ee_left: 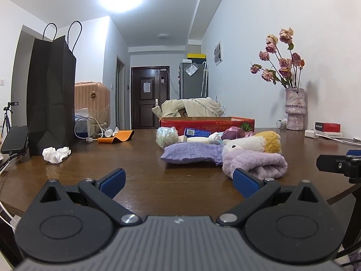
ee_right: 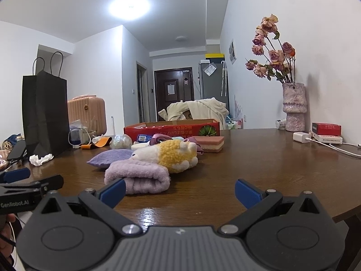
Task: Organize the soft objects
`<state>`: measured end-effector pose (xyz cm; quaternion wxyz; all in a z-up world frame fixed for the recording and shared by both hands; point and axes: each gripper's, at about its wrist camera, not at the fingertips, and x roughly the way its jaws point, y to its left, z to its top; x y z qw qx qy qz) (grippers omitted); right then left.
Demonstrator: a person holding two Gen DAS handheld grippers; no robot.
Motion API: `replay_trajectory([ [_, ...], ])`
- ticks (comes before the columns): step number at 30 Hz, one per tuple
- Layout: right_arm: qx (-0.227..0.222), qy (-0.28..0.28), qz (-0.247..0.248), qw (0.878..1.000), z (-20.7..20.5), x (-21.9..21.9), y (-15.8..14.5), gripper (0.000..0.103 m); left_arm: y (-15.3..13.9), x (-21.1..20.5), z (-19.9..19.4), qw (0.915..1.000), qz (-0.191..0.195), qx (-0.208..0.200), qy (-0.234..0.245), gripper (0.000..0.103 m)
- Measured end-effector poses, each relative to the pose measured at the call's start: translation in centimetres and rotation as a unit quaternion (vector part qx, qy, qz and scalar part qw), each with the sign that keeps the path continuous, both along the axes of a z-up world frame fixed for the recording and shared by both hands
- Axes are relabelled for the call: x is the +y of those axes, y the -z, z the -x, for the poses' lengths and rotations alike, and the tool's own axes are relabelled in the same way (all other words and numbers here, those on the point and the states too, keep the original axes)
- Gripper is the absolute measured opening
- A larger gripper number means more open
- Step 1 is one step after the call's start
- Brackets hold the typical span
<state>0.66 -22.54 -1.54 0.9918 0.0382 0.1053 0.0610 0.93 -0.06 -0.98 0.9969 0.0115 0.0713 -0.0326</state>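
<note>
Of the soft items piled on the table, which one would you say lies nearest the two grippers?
The rolled lilac terry towel: it sits at the front of the pile, ahead of the yellow-and-white plush toy and the flat purple woven pillow behind it.

We see a dark brown wood-grain table (ee_right: 259,158) bearing a lilac rolled towel (ee_right: 137,176), a lavender woven pillow (ee_left: 189,154), and a plush toy (ee_right: 173,157) in white and mustard yellow. Behind them we note a red cardboard box (ee_right: 171,128) with a green fruit print, and a sponge (ee_right: 211,143) layered in pink and cream. A black paper bag (ee_left: 50,97) stands beside white crumpled tissue (ee_left: 56,154). Faded pink dried roses (ee_right: 270,52) fill a mottled pink-and-white vase (ee_right: 293,106). Both grippers' fingertips (ee_left: 112,179) are blue.
</note>
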Motion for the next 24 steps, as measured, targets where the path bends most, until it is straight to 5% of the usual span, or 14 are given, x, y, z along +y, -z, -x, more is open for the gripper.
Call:
replay_trajectory([
  [24, 0.013, -0.003, -0.008, 1.000, -0.49, -0.32, 0.16, 0.103, 0.07, 0.09, -0.13, 1.0000, 0.001, -0.001, 0.000, 0.103],
])
